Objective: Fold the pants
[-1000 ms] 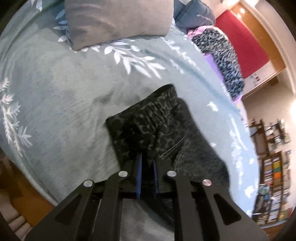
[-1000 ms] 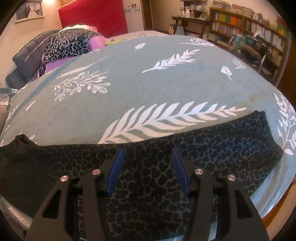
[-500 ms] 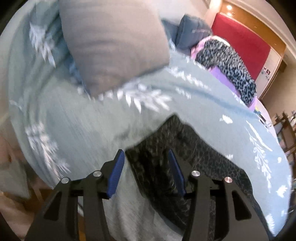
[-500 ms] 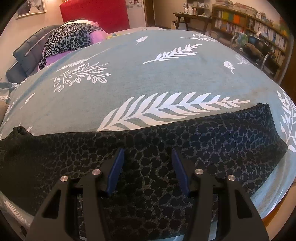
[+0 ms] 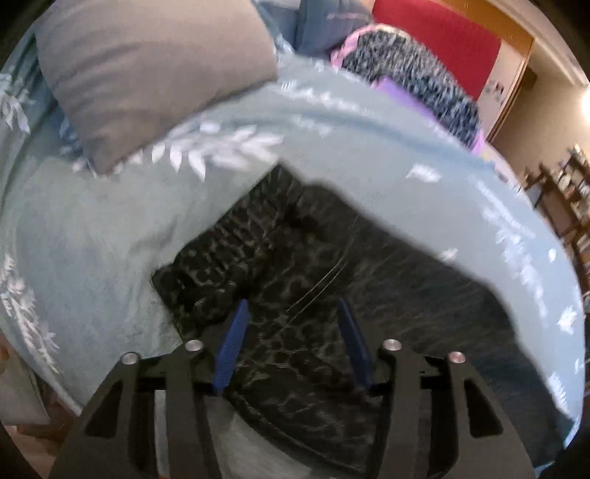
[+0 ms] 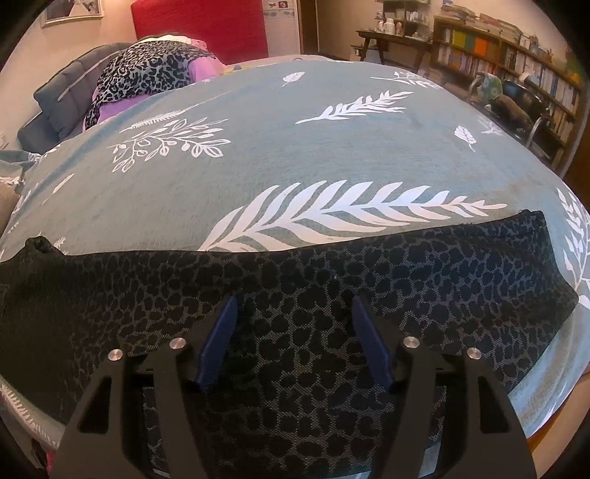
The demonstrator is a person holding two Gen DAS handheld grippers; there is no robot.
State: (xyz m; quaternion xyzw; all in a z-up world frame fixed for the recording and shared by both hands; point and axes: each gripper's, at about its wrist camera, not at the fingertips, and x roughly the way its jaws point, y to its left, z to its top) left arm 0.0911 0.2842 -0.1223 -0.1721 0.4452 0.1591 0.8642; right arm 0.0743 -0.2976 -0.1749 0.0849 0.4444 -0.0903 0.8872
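Dark leopard-print pants (image 6: 332, 287) lie stretched flat across the teal leaf-patterned bedspread (image 6: 295, 154), folded lengthwise, one end at the right (image 6: 531, 235). My right gripper (image 6: 293, 306) hovers over the middle of the pants. Its jaws are opening and nothing is pinched between the blue pads (image 6: 221, 331). In the blurred left wrist view the gathered waistband end (image 5: 221, 258) of the pants (image 5: 313, 331) lies just ahead. My left gripper (image 5: 291, 309) is above it, jaws apart and closing, with fabric under them but not pressed.
A grey pillow (image 5: 147, 73) lies beyond the waistband. A leopard-print garment on purple cloth (image 6: 147, 73) sits by the red headboard (image 6: 199, 25). Bookshelves (image 6: 516, 62) and a chair (image 6: 512, 107) stand past the bed's right side. The bed edge (image 6: 553, 416) is close.
The left gripper, shut on the pants a second ago, has opened and let go, then shifted and rolled over the waistband. The right gripper's jaws have spread a little wider.
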